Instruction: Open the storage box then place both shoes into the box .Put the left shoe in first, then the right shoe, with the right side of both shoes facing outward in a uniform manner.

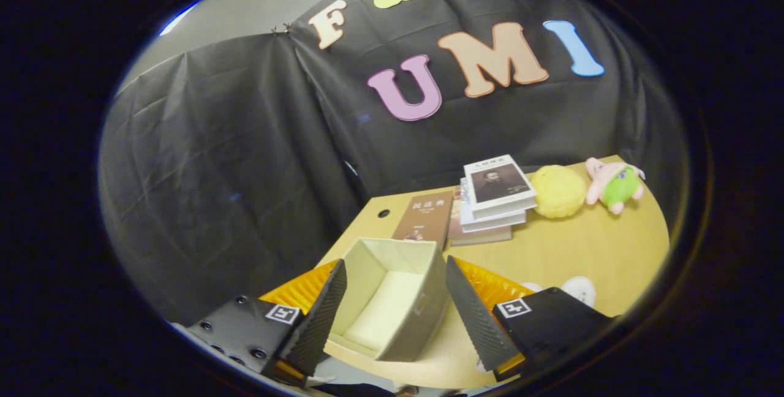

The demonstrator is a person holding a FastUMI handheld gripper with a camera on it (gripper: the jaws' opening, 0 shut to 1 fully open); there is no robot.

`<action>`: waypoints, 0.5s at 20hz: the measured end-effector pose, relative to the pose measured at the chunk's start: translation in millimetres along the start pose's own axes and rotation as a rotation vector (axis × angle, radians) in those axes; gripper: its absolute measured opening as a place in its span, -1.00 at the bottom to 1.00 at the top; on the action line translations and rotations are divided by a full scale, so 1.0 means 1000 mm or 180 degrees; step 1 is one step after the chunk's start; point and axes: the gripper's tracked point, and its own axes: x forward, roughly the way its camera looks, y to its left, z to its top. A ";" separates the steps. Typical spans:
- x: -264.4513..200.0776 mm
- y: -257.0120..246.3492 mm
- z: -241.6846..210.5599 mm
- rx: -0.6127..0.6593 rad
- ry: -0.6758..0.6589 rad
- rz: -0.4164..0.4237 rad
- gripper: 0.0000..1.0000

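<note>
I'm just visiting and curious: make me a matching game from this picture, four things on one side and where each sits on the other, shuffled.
Things:
1. box
2. yellow ball
3. pink and green plush
4. book stack

Places:
A. at the far end of the table, beyond the ball
B. between the open fingers of the gripper
C. between the book stack and the plush
D. beyond the box, beside a brown book

Pairs: 1-B, 2-C, 3-A, 4-D
</note>
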 end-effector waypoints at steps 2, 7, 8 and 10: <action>-0.006 -0.025 -0.006 -0.0001 0.0032 -0.0123 1.00; -0.012 -0.078 -0.029 0.0006 0.0134 -0.0367 1.00; -0.011 -0.087 -0.036 -0.0006 0.0173 -0.0405 1.00; -0.010 -0.105 -0.051 -0.0049 0.0266 -0.0492 1.00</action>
